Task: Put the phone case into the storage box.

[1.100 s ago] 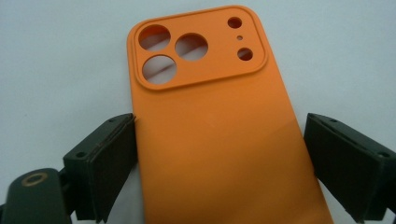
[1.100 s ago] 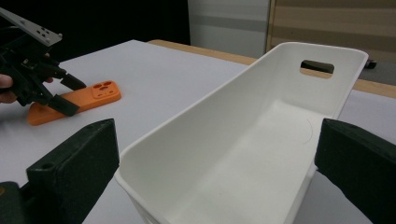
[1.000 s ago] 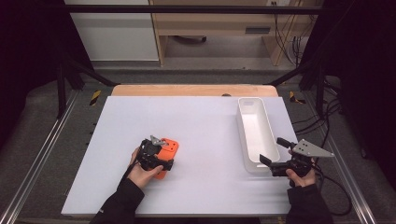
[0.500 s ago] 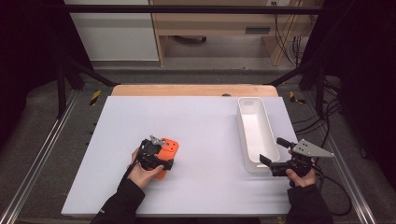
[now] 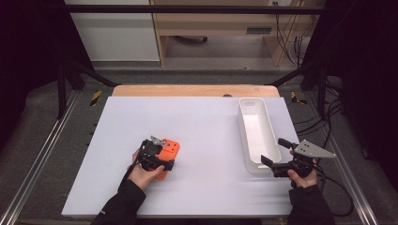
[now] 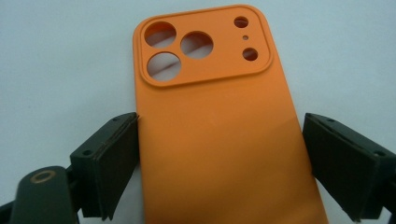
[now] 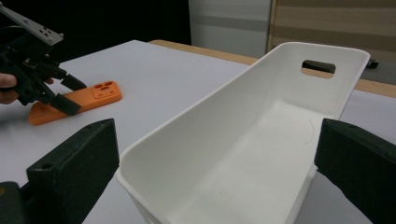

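An orange phone case (image 6: 215,140) lies flat on the white table, back side up with its camera holes far from me. My left gripper (image 5: 162,158) straddles the case (image 5: 166,152) across its width, and its jaws have just been closing. The left pad (image 6: 116,158) meets the case's edge, while a thin gap remains at the right pad (image 6: 336,158). My right gripper (image 5: 274,152) stands open at the near end of a white bin (image 5: 256,133). In the right gripper view the bin's near end (image 7: 224,154) sits between the wide jaws, untouched.
The long, empty bin runs front to back on the right side of the table (image 5: 206,117). A wooden strip (image 5: 192,90) borders the table's far edge. Black frame posts and cables stand beyond the right side.
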`<state>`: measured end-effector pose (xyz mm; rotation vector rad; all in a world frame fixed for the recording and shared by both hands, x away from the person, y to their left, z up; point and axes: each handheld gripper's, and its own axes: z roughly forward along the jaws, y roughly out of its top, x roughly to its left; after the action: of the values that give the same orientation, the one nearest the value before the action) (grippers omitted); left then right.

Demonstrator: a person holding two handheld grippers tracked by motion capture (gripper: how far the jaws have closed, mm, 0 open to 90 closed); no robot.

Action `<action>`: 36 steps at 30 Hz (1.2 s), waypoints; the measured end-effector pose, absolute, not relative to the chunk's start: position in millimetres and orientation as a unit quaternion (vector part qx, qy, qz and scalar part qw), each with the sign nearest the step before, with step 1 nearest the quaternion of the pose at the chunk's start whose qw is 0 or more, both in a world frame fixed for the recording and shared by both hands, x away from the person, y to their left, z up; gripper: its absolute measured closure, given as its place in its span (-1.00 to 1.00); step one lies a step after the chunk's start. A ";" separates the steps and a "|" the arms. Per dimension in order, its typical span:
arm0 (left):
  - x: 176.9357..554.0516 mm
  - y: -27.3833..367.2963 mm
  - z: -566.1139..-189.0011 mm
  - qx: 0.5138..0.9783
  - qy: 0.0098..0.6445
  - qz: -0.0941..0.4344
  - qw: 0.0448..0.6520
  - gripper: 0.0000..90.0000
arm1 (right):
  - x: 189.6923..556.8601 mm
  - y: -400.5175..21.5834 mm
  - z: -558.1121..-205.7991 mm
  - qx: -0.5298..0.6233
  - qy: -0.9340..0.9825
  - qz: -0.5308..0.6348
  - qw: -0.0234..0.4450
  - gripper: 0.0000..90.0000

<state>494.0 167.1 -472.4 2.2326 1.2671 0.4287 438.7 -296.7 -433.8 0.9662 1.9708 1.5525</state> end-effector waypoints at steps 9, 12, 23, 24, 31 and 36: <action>492.3 167.4 -467.6 0.827 0.464 0.165 0.273 -0.72 | 438.7 -296.7 -433.8 0.349 0.715 0.563 0.224 -0.99; 491.8 169.4 -463.2 0.826 0.462 0.165 0.278 -0.72 | 438.6 -296.7 -433.7 0.349 0.715 0.564 0.224 -0.99; 488.9 174.3 -450.7 0.824 0.449 0.170 0.301 -0.72 | 438.3 -297.2 -433.1 0.349 0.714 0.564 0.224 -0.99; 488.4 175.0 -449.3 0.824 0.447 0.168 0.306 -0.72 | 438.4 -297.3 -433.1 0.348 0.714 0.565 0.226 -0.99; 485.4 176.1 -441.4 0.827 0.432 0.168 0.319 -0.72 | 438.2 -296.8 -432.8 0.344 0.714 0.566 0.227 -0.99; 483.6 176.3 -437.8 0.826 0.428 0.169 0.327 -0.72 | 438.0 -297.0 -432.4 0.343 0.715 0.566 0.226 -0.99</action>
<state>483.6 176.3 -437.8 2.1627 1.1204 0.4439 438.0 -297.0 -432.4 0.9464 1.9706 1.5598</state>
